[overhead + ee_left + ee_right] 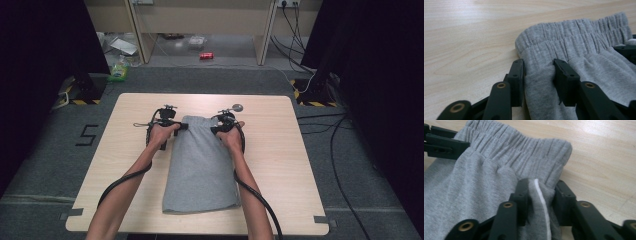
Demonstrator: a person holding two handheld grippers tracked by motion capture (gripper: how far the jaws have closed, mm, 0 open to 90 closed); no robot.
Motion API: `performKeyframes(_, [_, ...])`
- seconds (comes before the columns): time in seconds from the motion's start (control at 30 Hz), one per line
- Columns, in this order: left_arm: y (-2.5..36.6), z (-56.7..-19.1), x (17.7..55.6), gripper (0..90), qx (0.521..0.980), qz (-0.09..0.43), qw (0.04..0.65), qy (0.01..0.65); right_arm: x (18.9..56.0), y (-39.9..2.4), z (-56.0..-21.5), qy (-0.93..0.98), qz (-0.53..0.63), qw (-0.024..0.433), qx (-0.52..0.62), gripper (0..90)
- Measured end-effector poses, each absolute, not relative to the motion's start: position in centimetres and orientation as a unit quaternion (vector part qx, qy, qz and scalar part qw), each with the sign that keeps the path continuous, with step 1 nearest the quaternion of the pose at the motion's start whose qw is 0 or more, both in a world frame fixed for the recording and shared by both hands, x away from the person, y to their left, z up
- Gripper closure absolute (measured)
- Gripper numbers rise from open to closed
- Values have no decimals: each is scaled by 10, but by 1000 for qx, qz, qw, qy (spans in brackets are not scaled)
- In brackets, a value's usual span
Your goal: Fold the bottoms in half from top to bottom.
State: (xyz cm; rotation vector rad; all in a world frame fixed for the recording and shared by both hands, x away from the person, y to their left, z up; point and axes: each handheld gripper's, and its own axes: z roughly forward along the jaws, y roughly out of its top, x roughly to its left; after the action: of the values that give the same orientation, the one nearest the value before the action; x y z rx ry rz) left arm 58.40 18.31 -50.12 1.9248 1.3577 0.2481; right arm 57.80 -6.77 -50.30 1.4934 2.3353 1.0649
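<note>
A grey folded pair of sweatpants [202,165] lies lengthwise in the middle of the wooden table [280,150], with its elastic waistband [574,32] at the far end. My left gripper [180,126] is at the waistband's left corner. Its jaws are shut on a fold of grey cloth [539,75] just below the elastic. At the right corner, my right gripper [216,129] pinches a raised ridge of cloth with a white stripe [540,192]. The other gripper's black jaw shows at the far edge of each gripper view [626,50] [441,145].
Bare wood lies to the left and right of the garment. Beyond the table, on the floor, are a red can [206,55], a green packet [119,70], two stand bases with hazard tape [82,92] [312,92] and loose cables [325,130].
</note>
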Motion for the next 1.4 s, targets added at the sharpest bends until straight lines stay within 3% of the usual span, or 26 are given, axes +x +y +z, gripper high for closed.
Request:
performKeyframes(0.27, [182,-496,582,686,753,106,385,523,576,-71,-503,769,375,79,511,792])
performKeyframes(0.87, [188,-443,572,701,744,133,433,491,572,-77,-445,759,431,122,473,802])
performKeyframes(1.4, [194,-419,523,705,754,141,475,431,534,-95,-425,764,480,123,413,802])
